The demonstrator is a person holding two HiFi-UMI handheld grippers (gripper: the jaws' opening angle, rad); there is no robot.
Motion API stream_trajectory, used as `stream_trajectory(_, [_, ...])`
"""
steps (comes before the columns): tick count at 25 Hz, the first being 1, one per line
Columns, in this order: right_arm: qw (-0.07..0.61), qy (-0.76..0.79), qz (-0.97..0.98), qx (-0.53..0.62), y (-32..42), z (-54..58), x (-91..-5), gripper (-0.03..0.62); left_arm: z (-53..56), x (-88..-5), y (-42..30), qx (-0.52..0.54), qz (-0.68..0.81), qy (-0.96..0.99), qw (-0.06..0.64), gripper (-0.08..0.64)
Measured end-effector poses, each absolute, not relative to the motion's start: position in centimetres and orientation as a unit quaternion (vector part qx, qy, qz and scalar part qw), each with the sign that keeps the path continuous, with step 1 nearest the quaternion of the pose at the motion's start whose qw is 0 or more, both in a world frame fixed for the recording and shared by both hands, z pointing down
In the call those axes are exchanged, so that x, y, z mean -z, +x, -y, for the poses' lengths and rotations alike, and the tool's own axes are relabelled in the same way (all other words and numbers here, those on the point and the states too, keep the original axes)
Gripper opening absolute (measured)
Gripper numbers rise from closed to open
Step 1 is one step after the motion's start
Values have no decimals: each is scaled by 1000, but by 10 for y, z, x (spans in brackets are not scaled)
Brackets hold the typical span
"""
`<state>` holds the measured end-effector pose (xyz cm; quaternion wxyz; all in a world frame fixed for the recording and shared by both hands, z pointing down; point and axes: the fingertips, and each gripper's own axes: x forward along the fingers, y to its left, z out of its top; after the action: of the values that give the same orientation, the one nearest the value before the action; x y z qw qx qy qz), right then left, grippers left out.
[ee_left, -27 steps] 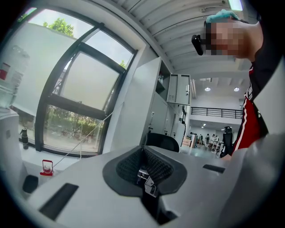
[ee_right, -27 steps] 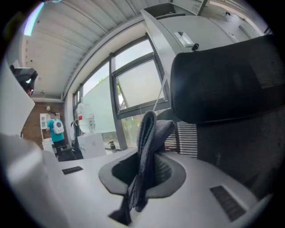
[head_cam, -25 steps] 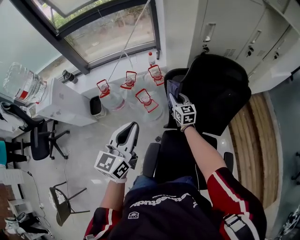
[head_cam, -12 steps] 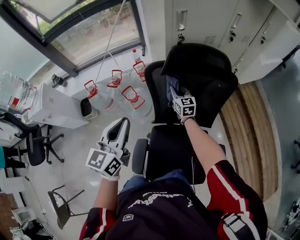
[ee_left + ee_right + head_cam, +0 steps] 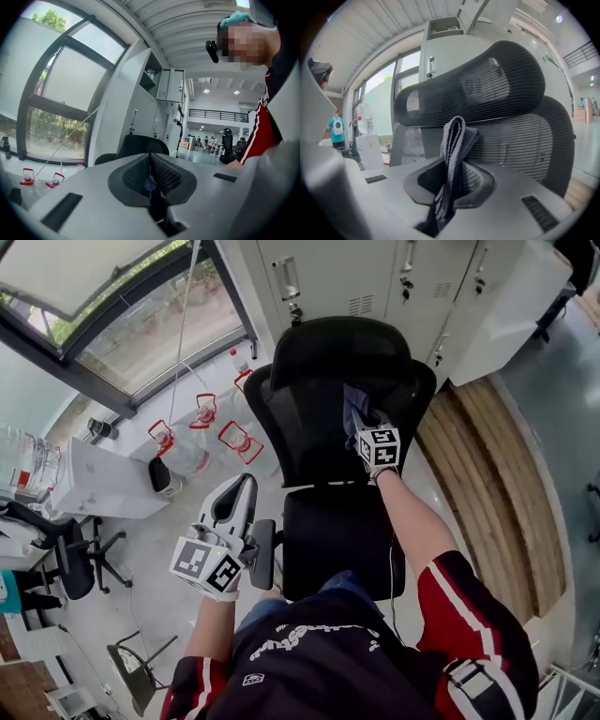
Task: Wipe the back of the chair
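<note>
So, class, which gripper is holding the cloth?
The right gripper, shut on the grey cloth at the chair back; the left gripper holds no cloth.

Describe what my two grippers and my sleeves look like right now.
The left gripper and right gripper are white, with dark textured pads inside the jaws. Each carries a white cube printed with black square markers. The sleeves are red with white stripes.

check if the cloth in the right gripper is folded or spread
Folded: the cloth stands in doubled layers, pinched in the shut right gripper.
</note>
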<state>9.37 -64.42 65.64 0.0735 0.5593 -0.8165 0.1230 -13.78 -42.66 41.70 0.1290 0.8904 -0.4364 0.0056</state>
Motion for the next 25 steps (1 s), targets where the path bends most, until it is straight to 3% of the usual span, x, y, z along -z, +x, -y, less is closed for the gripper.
stream_trajectory(16, [100, 678, 720, -109, 315, 598, -655, 60, 415, -417, -64, -16, 387, 914, 122, 31])
stream_trajectory(25, [89, 696, 702, -119, 337, 551, -648, 60, 407, -412, -54, -2, 383, 915, 125, 31])
